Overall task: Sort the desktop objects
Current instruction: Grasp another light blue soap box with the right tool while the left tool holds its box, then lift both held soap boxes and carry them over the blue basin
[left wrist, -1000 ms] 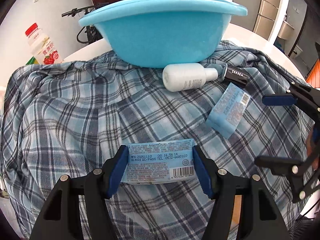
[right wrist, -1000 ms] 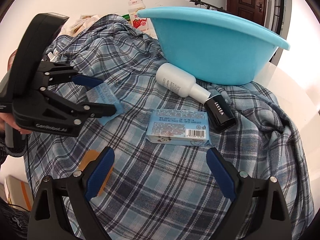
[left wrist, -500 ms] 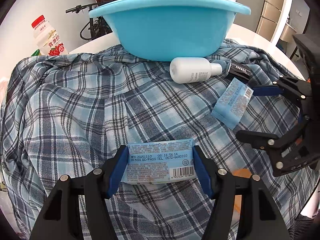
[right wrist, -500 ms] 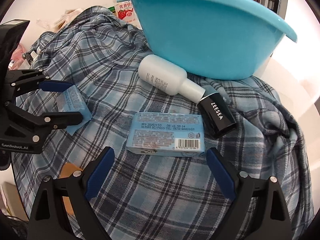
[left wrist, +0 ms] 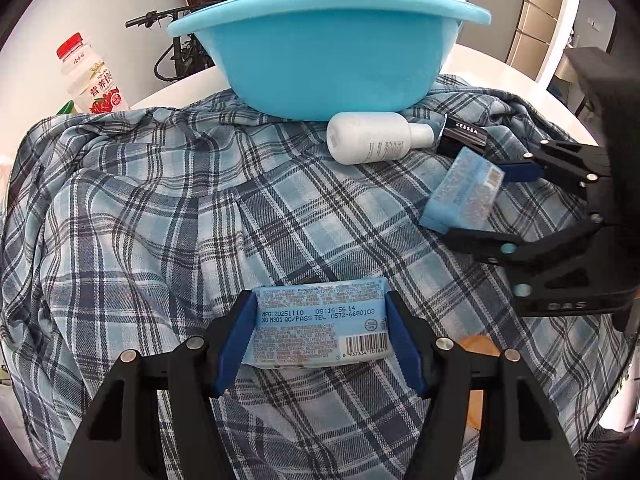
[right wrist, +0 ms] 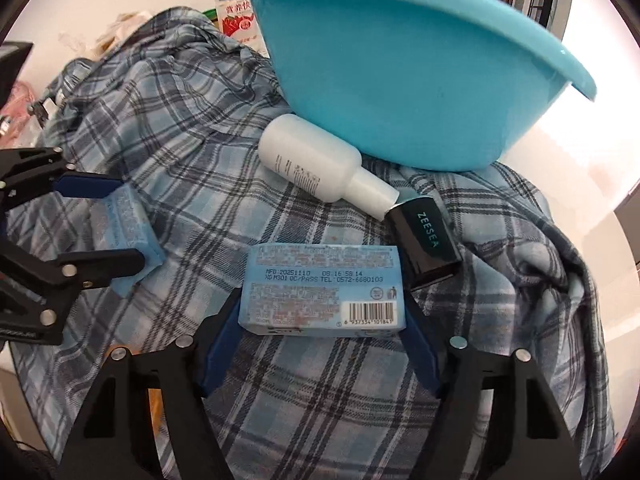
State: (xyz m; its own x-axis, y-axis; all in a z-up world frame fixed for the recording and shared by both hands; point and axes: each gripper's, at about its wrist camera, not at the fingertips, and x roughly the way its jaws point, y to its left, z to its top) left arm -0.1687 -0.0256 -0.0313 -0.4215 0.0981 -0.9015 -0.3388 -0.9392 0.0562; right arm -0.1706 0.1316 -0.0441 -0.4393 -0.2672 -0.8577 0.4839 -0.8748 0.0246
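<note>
left gripper (left wrist: 320,340): jaws clenching the ends of a light blue wipes pack (left wrist: 322,322), barcode side facing up, pack sitting low over the plaid cloth (left wrist: 160,220); also showing at the left edge of the right wrist view (right wrist: 100,220)
right gripper (right wrist: 322,320): jaws having just been closing, now pressing on both ends of a second wipes pack (right wrist: 320,288), this pack lying on the cloth; in the left wrist view it is showing at right (left wrist: 476,204), pack between its fingers
basin (right wrist: 400,72): light blue, sitting upright at the far side on the cloth, inside not visible
white bottle (right wrist: 312,160): lying on its side just in front of the basin, touching its wall, cap end pointing at the black box
black box (right wrist: 424,240): lettered ZEESEA, lying just beside the second wipes pack's far right corner
drink bottle (left wrist: 92,76): red cap, standing upright beyond the cloth, left of the basin
desk (left wrist: 500,76): white, showing past the cloth near the basin
cloth: blue plaid, rumpled, covering most of the desk
</note>
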